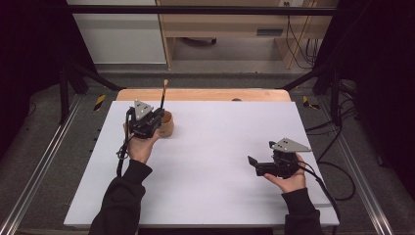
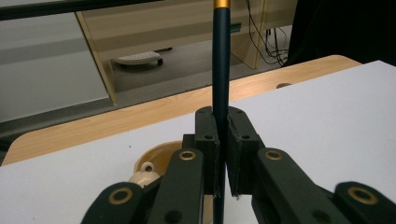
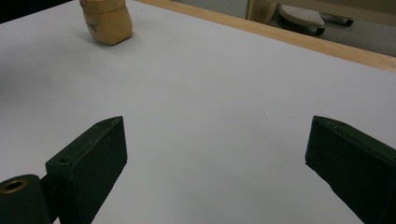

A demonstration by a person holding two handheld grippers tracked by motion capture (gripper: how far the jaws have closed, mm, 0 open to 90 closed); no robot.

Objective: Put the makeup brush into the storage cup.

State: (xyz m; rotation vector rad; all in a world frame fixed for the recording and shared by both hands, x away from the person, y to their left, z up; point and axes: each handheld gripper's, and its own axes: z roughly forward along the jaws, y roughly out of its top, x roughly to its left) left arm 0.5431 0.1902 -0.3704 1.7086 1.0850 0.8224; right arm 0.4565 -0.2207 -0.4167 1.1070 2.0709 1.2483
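Left gripper [image 2: 222, 154] is clamping the dark pen [image 2: 221, 60] upright over the wooden cup [image 1: 167, 124] at 11 o'clock, likely for insertion. Right gripper [image 3: 215, 154] is idling wide apart, empty, at 4 o'clock.

Wood, black plastic and a smooth white top

The table [image 1: 205, 161] has a flat, matt white sheet with a light wood edge [image 1: 205, 94]. The cup [image 3: 106, 21] looks like pale, smooth wood. The stick [image 2: 220, 60] is dark and a bit shiny, with a gold band. The gripper jaws look like matt black plastic.
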